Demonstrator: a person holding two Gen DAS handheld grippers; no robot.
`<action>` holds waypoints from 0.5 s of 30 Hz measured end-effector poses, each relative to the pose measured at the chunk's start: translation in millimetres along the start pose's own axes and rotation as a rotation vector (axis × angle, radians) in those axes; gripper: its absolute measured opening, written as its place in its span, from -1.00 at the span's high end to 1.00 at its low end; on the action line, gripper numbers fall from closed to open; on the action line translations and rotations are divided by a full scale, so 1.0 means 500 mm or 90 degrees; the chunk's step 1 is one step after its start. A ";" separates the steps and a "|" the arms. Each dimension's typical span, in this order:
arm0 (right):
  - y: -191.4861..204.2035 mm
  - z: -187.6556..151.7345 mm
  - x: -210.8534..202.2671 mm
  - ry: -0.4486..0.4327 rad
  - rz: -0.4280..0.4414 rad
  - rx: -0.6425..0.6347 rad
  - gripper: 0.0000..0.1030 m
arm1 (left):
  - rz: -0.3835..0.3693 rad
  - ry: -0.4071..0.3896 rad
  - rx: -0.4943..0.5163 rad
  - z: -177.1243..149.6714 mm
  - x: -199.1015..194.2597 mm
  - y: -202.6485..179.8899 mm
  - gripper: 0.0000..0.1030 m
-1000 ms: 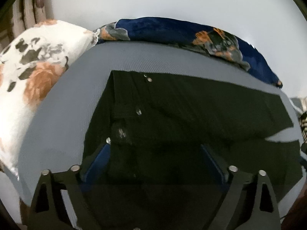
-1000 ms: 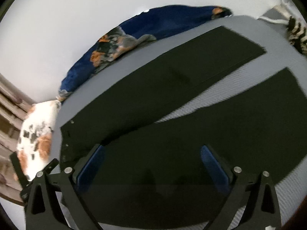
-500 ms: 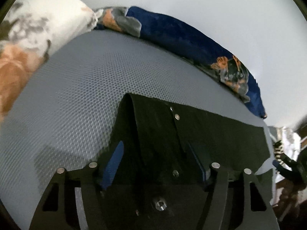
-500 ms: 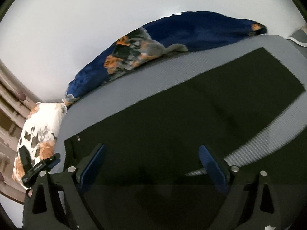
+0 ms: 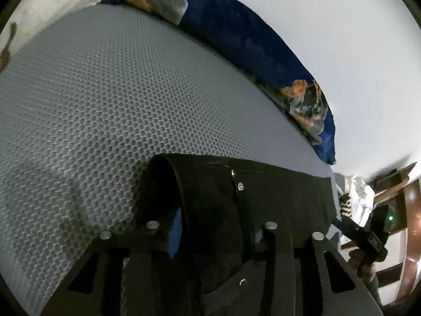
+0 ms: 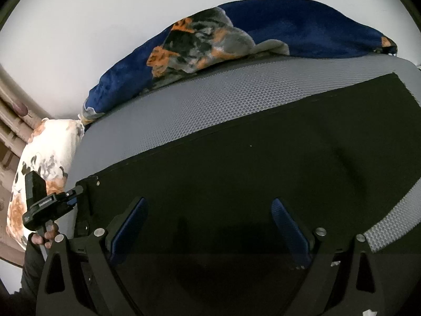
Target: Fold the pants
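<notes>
On the grey honeycomb-pattern bed cover point(image 5: 92, 110) the black pants point(image 6: 263, 179) lie spread out flat. The left claw point(image 5: 215, 226) has just been closing and now pinches the raised waistband fold near the metal button point(image 5: 240, 184). The right claw point(image 6: 208, 223) hovers spread wide above the dark cloth, holding nothing. A blue flowered blanket point(image 6: 302, 29) lies behind.

The black denim pants point(image 6: 263, 184) lie flat on the grey honeycomb-textured mattress point(image 6: 210, 100). Along the mattress's 12 o'clock edge rests the navy floral plush blanket point(image 6: 302, 31); the white floral pillow point(image 6: 47, 155) sits at 9 o'clock.
</notes>
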State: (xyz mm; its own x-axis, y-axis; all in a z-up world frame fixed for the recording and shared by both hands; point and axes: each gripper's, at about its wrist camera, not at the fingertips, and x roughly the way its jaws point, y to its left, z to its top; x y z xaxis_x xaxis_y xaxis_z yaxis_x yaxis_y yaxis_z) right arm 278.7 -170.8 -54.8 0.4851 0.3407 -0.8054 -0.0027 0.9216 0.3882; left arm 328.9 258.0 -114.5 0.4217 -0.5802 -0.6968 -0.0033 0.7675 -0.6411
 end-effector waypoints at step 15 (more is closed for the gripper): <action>0.028 0.130 0.097 0.061 0.060 -0.206 -0.83 | -0.051 -0.036 -0.023 0.041 0.001 -0.032 0.83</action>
State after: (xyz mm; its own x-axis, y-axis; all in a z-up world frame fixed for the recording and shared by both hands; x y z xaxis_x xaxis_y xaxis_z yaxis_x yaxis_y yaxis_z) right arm 358.9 -153.4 -59.2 0.3846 0.4288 -0.8174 -0.3275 0.8913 0.3135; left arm 347.9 251.0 -98.2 0.4729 -0.6218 -0.6243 -0.0005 0.7083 -0.7059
